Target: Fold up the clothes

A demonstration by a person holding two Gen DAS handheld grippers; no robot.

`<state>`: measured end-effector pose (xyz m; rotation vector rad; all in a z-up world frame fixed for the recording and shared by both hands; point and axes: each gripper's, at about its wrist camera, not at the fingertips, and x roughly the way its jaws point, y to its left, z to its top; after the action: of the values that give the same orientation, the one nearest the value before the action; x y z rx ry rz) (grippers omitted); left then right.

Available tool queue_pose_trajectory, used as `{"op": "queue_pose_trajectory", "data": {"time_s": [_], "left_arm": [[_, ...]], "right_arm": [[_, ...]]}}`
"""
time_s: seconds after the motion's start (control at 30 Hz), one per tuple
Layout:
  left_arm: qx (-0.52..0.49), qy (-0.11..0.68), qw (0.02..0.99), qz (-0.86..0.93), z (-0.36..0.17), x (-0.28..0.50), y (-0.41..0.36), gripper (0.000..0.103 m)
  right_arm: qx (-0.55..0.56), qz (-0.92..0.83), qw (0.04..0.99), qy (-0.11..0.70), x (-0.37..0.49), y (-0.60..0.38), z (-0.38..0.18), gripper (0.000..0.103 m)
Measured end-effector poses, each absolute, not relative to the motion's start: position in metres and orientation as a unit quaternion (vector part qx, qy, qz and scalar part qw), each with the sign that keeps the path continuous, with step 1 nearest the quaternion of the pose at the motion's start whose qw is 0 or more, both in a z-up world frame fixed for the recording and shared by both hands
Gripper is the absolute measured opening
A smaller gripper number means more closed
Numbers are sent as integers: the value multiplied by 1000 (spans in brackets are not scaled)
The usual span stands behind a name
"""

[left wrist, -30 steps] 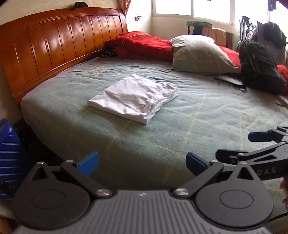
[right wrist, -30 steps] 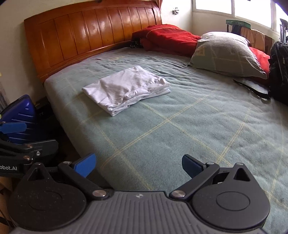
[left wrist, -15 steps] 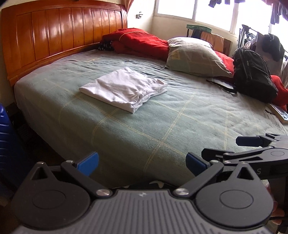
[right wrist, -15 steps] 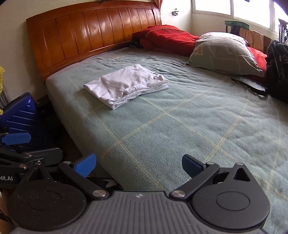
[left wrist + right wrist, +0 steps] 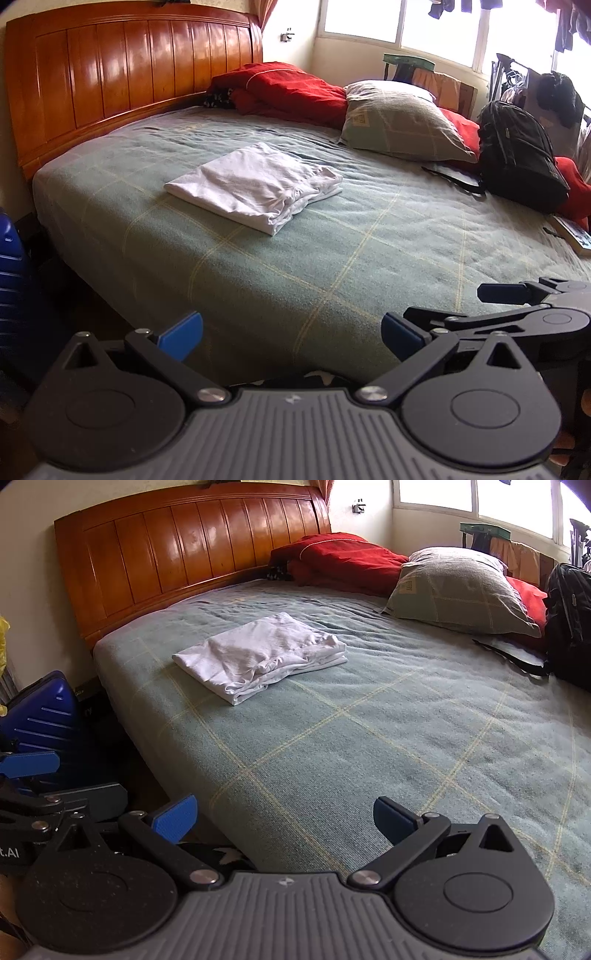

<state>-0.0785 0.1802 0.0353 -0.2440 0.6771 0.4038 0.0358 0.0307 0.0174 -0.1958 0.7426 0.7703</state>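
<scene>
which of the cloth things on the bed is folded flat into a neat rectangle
The white garment, lying alone mid-bed. The red blanket is bunched by the headboard, and the pillow is stuffed, not folded.

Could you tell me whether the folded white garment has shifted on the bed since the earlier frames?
No; the folded white garment lies on the same yellow blanket lines.

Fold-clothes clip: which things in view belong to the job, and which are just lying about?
Job: folded white garment on the bed; left gripper and right gripper, both open and empty.

Lying about: red blanket, pillow, backpack, blue suitcase, headboard.
</scene>
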Motion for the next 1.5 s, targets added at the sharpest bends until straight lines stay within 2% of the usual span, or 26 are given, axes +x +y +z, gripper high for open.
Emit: {"op": "queue_pose_trajectory", "data": {"time_s": [1.5], "left_arm": [[-108, 327, 913, 216, 38, -84, 174, 102]], "right_arm": [[-95, 363, 857, 353, 34, 33, 16, 103]]}}
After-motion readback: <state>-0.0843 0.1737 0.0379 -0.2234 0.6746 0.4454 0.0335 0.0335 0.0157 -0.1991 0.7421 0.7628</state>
